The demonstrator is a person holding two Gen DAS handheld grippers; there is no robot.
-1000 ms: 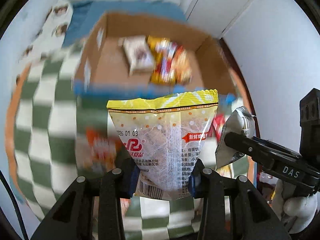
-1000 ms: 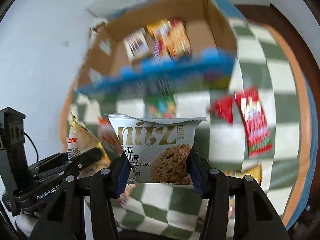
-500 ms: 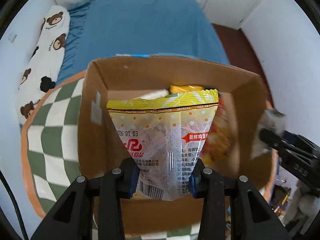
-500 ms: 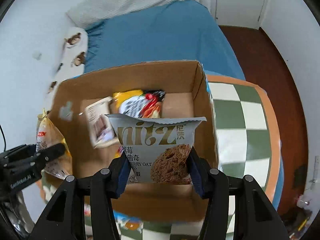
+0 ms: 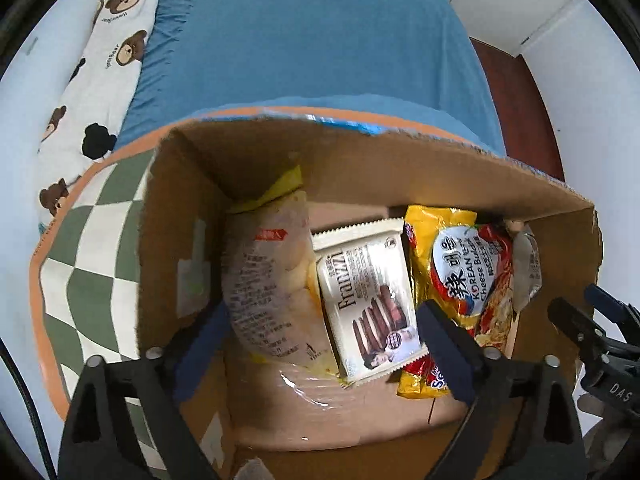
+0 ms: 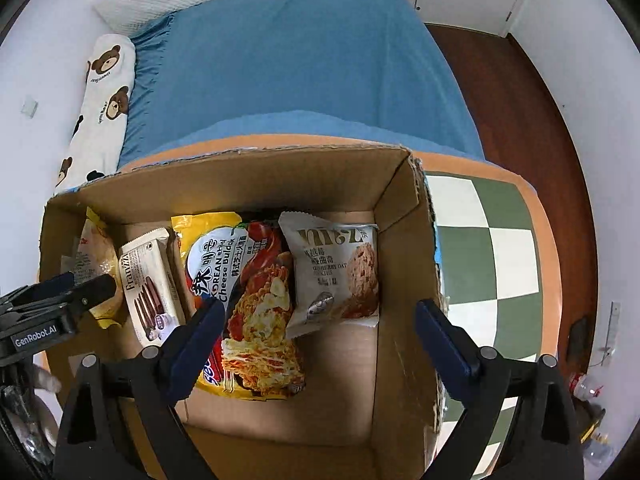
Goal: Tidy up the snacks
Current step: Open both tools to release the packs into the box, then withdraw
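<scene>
Beyond the open brown cardboard box lie a blue-sheeted bed and a white bear-print bolster; a green-and-white checked mat lies under the box. Inside lie a clear yellow-topped cracker bag, a cream Franzzi wafer pack, a yellow Korean noodle packet and a grey oat cookie pouch. Left gripper and right gripper hover above, fingers opening wide, clamping nothing.

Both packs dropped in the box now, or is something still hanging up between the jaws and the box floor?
Nothing visible hangs up. The egg-cracker bag and oat cookie pack lie in the cardboard box; left gripper and right gripper are opening, empty.
</scene>
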